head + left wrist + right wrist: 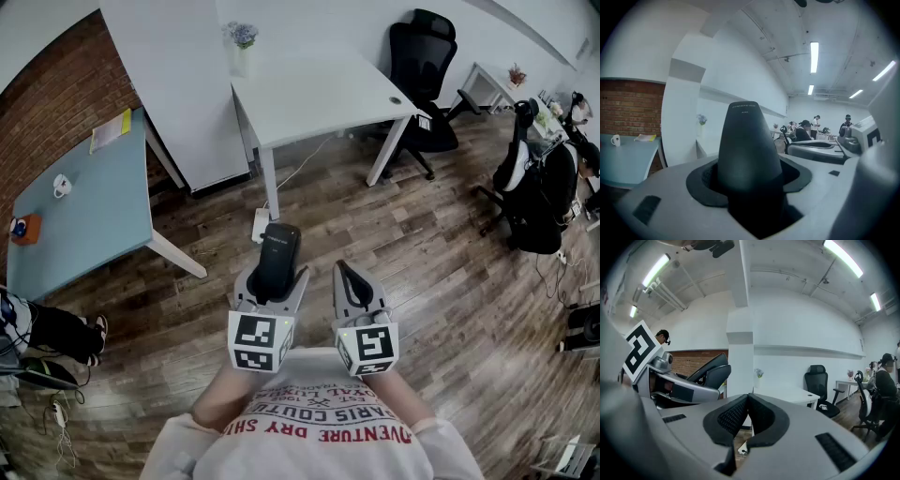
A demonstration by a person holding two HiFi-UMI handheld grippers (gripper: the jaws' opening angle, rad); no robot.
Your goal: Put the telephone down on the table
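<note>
A black cordless telephone (278,259) stands upright between the jaws of my left gripper (272,281), which is shut on its lower part. In the left gripper view the telephone (747,150) fills the middle and hides what lies straight ahead. My right gripper (347,281) hangs beside it on the right, shut and empty, its pads touching in the right gripper view (749,420). Both are held close to the person's body, above the wooden floor. The white table (319,94) stands ahead and a light-blue table (84,216) is at the left.
A vase of flowers (243,45) stands on the white table's far left corner. A mug (62,185), an orange thing (24,228) and a yellow paper (110,129) lie on the blue table. A black office chair (424,70) and more chairs (539,187) stand to the right; a power strip (260,225) lies on the floor.
</note>
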